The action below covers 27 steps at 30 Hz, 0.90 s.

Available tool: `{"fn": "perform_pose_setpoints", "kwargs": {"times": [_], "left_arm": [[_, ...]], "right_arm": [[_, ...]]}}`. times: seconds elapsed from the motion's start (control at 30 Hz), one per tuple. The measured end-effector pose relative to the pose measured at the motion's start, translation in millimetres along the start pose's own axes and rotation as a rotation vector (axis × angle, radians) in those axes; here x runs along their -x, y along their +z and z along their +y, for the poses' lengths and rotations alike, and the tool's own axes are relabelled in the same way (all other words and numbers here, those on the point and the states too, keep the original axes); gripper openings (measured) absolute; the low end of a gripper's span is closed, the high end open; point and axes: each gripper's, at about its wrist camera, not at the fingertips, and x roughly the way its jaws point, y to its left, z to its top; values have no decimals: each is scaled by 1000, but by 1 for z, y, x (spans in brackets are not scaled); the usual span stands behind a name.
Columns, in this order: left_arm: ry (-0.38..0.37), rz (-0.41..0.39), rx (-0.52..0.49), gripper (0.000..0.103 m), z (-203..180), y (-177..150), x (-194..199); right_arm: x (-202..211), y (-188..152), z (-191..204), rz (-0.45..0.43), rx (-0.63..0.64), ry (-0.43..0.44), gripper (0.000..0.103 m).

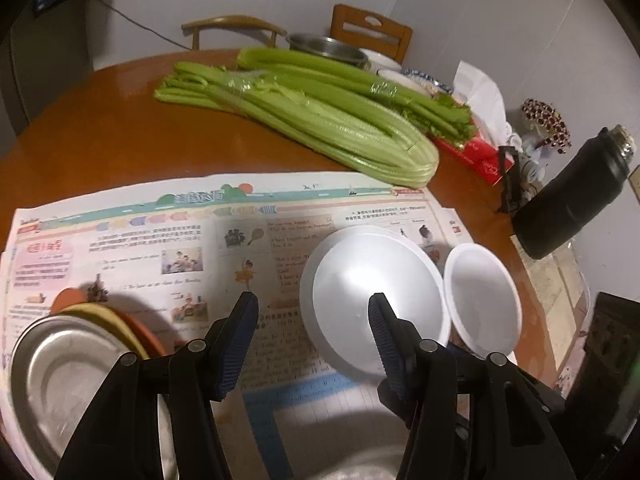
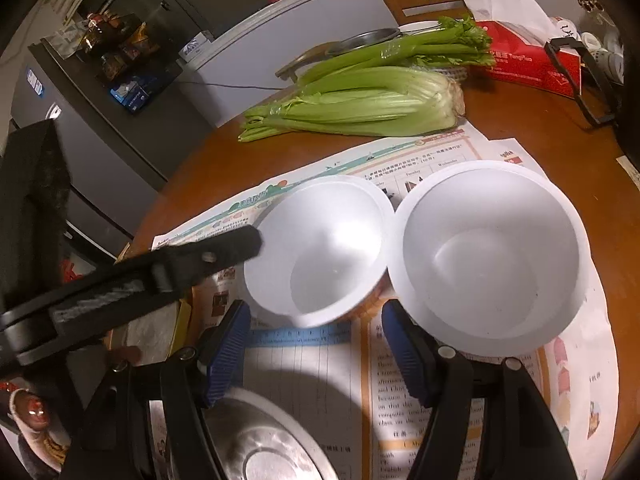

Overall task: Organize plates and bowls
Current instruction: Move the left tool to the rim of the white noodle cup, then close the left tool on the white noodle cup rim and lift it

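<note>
Two white bowls stand side by side on a newspaper (image 1: 160,248). The left white bowl (image 1: 360,280) (image 2: 320,252) touches the right white bowl (image 1: 480,300) (image 2: 492,256). My left gripper (image 1: 313,298) is open, and its right finger overlaps the left bowl's near side while nothing sits between the pads. One left finger (image 2: 224,250) reaches that bowl's left rim. At the lower left a steel plate (image 1: 60,368) tops yellow and orange plates. My right gripper (image 2: 315,306) hangs open just short of both bowls, above a steel dish (image 2: 260,448).
Celery bunches (image 1: 312,120) (image 2: 360,100) lie across the round wooden table (image 1: 100,128). A red tissue box (image 2: 532,64), a black flask (image 1: 572,200), a steel basin (image 1: 328,48) and more dishes sit behind them. Two chairs (image 1: 372,32) stand at the far edge, and a dark fridge (image 2: 80,120) is beyond.
</note>
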Motion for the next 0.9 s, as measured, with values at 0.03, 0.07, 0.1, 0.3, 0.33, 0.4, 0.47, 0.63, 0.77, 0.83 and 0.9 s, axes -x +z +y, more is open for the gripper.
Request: {"fn": "perform_pose_setpoints", "kwargs": {"times": [0.03, 0.07, 0.1, 0.3, 0.33, 0.4, 0.47, 0.63, 0.77, 0.83, 0.9], "left_arm": [[3, 8, 3, 59, 2, 1, -5], [7, 23, 10, 59, 3, 2, -11], [2, 35, 17, 59, 6, 3, -17], [-84, 89, 51, 32, 15, 2, -38], [-97, 99, 50, 28, 13, 2, -40], [-106, 100, 43, 27, 12, 1, -40], [-110, 100, 41, 26, 11, 0, -39], [-116, 95, 44, 26, 13, -3, -32], [-105, 93, 48, 27, 16, -7, -25], [-107, 86, 52, 27, 19, -10, -21], [-102, 78, 54, 27, 22, -12, -16]], "right_arm": [[-2, 1, 0, 1, 0, -3, 68], [-4, 2, 0, 4, 2, -6, 68], [-5, 3, 1, 5, 4, -4, 68], [-14, 5, 8, 8, 59, 1, 68], [-15, 5, 10, 6, 68, 2, 68], [-16, 5, 14, 8, 85, -3, 68], [-16, 4, 16, 3, 97, 5, 68], [-13, 1, 22, -2, 111, 16, 68], [-9, -3, 28, 1, 133, 22, 68], [-7, -5, 30, -2, 140, 26, 68], [-5, -7, 32, -9, 152, 18, 68]]}}
